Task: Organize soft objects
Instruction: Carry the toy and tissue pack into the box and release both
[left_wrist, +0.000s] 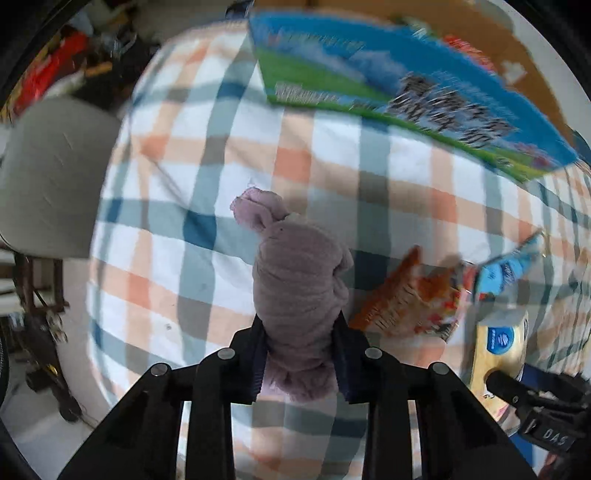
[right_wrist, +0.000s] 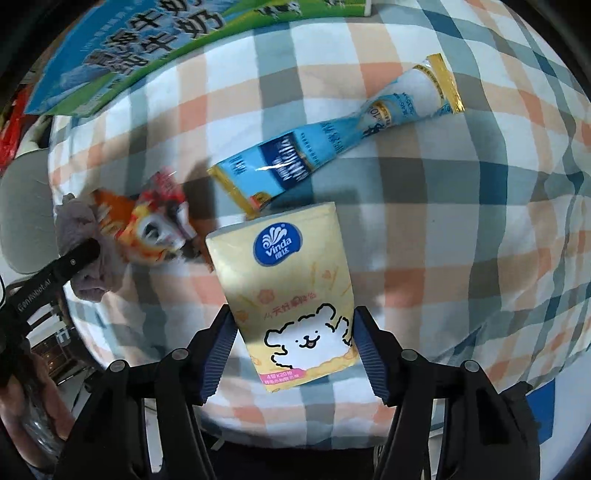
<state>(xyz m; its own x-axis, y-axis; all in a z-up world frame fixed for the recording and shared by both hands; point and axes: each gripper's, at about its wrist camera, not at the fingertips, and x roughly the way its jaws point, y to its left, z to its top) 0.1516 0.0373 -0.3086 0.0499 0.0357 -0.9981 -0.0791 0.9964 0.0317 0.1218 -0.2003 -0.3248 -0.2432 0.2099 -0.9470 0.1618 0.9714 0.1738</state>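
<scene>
My left gripper (left_wrist: 299, 332) is shut on a rolled mauve cloth (left_wrist: 299, 280) and holds it above the checked tablecloth (left_wrist: 221, 147). The cloth also shows in the right wrist view (right_wrist: 79, 229) at the far left, with the left gripper's finger across it. My right gripper (right_wrist: 293, 328) is shut on a yellow Vinda tissue pack (right_wrist: 291, 295) and holds it over the table. The tissue pack shows in the left wrist view (left_wrist: 498, 347) at the lower right.
A blue and green milk carton box (left_wrist: 388, 74) stands at the back of the table, also in the right wrist view (right_wrist: 122, 48). An orange snack packet (right_wrist: 147, 225) and a long blue packet (right_wrist: 332, 140) lie on the cloth. A grey chair back (left_wrist: 48, 177) stands to the left.
</scene>
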